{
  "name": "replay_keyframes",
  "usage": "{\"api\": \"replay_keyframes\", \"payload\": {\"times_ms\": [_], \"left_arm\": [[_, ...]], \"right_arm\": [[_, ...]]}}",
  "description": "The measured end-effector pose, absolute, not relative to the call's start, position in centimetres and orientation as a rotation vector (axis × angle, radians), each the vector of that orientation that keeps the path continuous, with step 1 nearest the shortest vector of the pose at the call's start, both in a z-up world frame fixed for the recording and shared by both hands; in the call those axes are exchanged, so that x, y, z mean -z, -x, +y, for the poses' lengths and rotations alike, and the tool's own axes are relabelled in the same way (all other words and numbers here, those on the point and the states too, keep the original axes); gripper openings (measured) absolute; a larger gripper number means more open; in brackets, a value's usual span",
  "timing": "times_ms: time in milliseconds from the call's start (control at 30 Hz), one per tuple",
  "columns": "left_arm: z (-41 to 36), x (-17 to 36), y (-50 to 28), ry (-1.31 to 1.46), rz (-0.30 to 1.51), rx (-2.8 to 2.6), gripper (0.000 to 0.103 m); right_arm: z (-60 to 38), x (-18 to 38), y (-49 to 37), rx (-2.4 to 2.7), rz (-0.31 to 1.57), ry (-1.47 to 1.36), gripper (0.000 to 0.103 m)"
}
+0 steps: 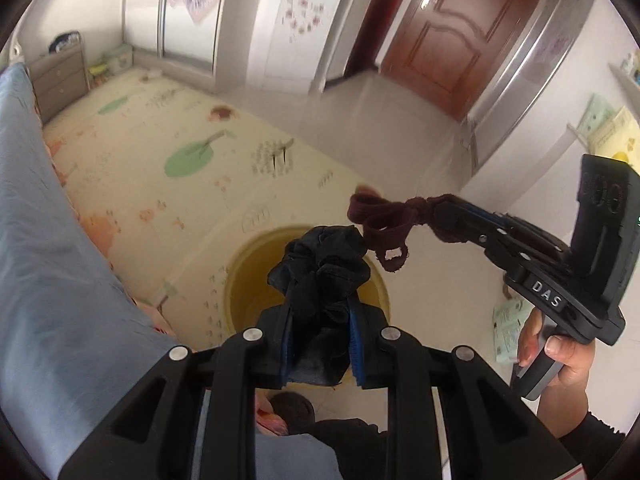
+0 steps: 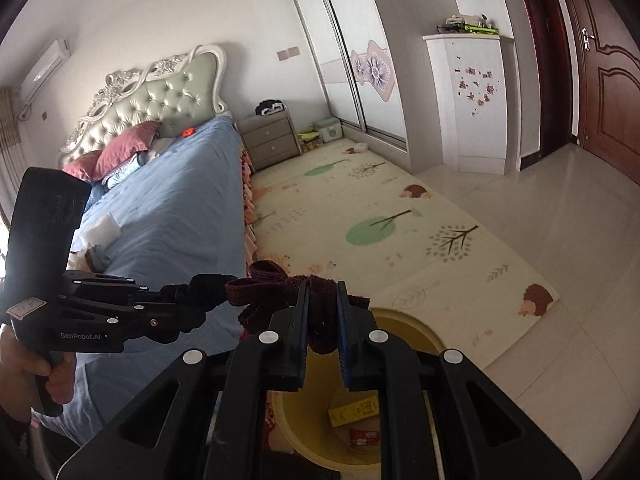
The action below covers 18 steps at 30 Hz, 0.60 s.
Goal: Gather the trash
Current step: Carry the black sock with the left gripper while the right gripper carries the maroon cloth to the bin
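Note:
My left gripper (image 1: 320, 304) is shut on a crumpled black cloth (image 1: 320, 268) and holds it over the round yellow bin (image 1: 240, 280). My right gripper (image 2: 323, 304) is shut on a dark red strap of fabric (image 2: 264, 292), also above the bin's rim (image 2: 416, 328). In the left wrist view the right gripper (image 1: 440, 210) comes in from the right with the strap (image 1: 384, 220) hanging just beside the black cloth. In the right wrist view the left gripper (image 2: 200, 292) comes in from the left with the black cloth (image 2: 208, 286). A yellow packet (image 2: 354, 410) and a red wrapper (image 2: 364, 436) lie in the bin.
The bin stands on the floor by the bed with the blue sheet (image 2: 180, 208). A patterned play mat (image 2: 380, 220) covers the floor beyond. A white packet (image 2: 102, 230) lies on the bed. Papers (image 1: 508, 328) lie on the tiles at the right. A brown door (image 1: 460, 32) stands further back.

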<state>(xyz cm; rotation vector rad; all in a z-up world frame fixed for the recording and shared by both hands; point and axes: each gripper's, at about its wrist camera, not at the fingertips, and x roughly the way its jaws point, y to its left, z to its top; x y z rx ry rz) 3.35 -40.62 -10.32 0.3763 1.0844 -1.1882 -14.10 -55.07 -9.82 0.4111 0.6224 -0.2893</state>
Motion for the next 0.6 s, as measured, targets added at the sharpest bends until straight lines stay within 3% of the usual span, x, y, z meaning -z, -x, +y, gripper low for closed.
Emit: {"api": "replay_keyframes", "payload": {"times_ms": [267,300,333,367,400,600], "left_arm": [[-46.2,16.5,-6.1,-0.402,1.32,1.13,0.024],[-46.7,16.9,-6.3,-0.405,1.332,1.129,0.034],[-47.1,17.4,-6.5,-0.4,1.347,1.119,0.056],[-47.3,18.0,-7.0,-0.38,1.359,1.093,0.071],[-46.9,18.4,-6.8,-0.364,1.362,1.073,0.095],[-47.2,20.4,-7.4,-0.305,1.459,1.039,0.098]], "right_arm": [[-57.3,15.7,12.3,0.293,0.8,-0.392,0.017],[-57.4,16.3,12.0,0.291,0.817,-0.381,0.025],[-57.6,16.9,11.7,0.296,0.832,-0.364,0.036],[-57.6,17.5,11.4,0.31,0.848,-0.339,0.061],[-57.6,17.9,11.3,0.344,0.852,-0.31,0.069],[-58.0,19.1,12.1,0.357,0.85,-0.349,0.068]]}}
